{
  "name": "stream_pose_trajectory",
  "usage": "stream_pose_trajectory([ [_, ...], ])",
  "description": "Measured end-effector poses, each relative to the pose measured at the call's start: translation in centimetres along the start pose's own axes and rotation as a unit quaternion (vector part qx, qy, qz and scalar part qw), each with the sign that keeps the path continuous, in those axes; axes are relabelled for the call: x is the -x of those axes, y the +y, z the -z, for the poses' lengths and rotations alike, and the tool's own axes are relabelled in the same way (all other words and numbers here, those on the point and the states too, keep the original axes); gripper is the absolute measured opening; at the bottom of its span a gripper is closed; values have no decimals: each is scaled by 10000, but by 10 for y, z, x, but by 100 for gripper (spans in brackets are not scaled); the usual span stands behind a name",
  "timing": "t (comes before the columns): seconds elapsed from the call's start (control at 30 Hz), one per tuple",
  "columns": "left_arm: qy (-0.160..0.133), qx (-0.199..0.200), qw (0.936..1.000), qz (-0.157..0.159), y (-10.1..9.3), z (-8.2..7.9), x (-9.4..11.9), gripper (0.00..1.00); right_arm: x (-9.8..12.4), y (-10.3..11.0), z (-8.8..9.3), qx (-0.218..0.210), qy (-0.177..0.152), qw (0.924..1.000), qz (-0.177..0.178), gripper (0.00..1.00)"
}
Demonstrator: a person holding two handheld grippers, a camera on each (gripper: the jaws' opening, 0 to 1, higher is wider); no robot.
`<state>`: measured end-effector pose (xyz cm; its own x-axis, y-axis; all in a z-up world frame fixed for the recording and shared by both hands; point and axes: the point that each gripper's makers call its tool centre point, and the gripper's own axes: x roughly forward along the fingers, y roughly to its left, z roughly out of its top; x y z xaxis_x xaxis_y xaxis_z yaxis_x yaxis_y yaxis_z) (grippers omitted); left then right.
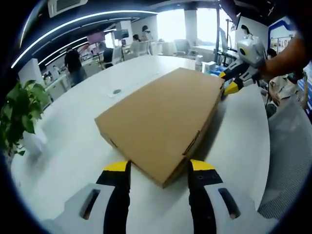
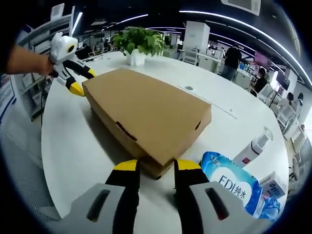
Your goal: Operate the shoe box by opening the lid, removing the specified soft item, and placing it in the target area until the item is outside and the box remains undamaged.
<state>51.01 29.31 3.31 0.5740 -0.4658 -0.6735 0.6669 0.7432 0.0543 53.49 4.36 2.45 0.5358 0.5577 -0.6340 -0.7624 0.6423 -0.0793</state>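
Note:
A closed brown cardboard shoe box [image 1: 161, 114] [image 2: 146, 112] lies flat on a white round table [image 1: 63, 146] [image 2: 73, 146]. In the left gripper view, my left gripper [image 1: 160, 166] is open, its yellow-tipped jaws straddling the box's near corner. Across the box, a hand holds the right gripper [image 1: 228, 81] against the opposite corner. From the right gripper view, my right gripper [image 2: 157, 166] is open, with a narrower gap astride its own near corner. The left gripper [image 2: 82, 82] shows at the far corner. The lid is down, so whatever is inside is hidden.
A potted plant [image 1: 22, 112] [image 2: 139, 41] stands at the table's edge. Beside the right gripper lie a blue wet-wipe pack [image 2: 234, 187], a white bottle [image 2: 256, 144] and a small carton [image 2: 274, 185]. People stand at desks in the background. Grey floor [image 1: 287, 146] lies beyond the table rim.

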Motion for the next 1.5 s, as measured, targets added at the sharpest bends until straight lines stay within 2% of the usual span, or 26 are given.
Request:
stream_pose_trajectory([
  [0.13,-47,117,9999,26,-2,0,1,47,1,0,3,-41,40,10000,23,24],
  [0.17,-46,135,9999,31,-2,0,2,47,3,0,0,-91,-71,9999,37,26],
  [0.23,-55,154,9999,29,-3,0,4,48,9,-3,-1,-138,-134,9997,152,30],
  [0.37,-135,303,9994,-113,-2,2,15,59,25,-8,-5,-263,-351,9983,383,45],
  [0.4,-207,330,9991,-152,-2,1,18,62,32,-9,-12,-331,-614,9965,467,48],
  [0.47,-382,372,9984,-208,-4,-1,27,65,45,-14,-12,-371,-711,9944,686,54],
  [0.53,-676,442,9964,-264,-7,-7,38,67,58,-19,-19,-470,-1030,9895,899,61],
  [0.57,-847,461,9949,-286,-10,-11,46,69,64,-21,-19,-503,-1074,9879,998,64],
  [0.67,-1494,503,9866,-408,-17,-28,68,76,91,-29,-23,-868,-1448,9752,1428,71],
  [0.73,-1672,483,9839,-401,-25,-32,79,77,105,-28,-24,-982,-1617,9692,1579,73],
  [0.77,-1751,488,9825,-417,-28,-34,84,77,110,-24,-23,-979,-1635,9689,1580,74],
  [0.87,-1688,514,9834,-416,-38,-30,95,76,121,-13,-16,-1022,-1626,9686,1577,73],
  [1.07,-1773,580,9815,-434,-55,-28,112,75,140,-1,-9,-1102,-1673,9649,1697,75],
  [1.27,-1828,731,9794,-443,-72,-14,125,76,160,11,2,-1226,-1758,9578,1913,81],
  [1.33,-1937,821,9764,-499,-79,-13,133,76,168,16,7,-1277,-1767,9558,1972,82],
  [1.4,-1999,823,9750,-523,-87,-10,140,77,178,19,9,-1345,-1838,9513,2079,82],
  [1.5,-2066,834,9733,-556,-96,-7,146,79,188,26,13,-1380,-1857,9490,2144,84],
])
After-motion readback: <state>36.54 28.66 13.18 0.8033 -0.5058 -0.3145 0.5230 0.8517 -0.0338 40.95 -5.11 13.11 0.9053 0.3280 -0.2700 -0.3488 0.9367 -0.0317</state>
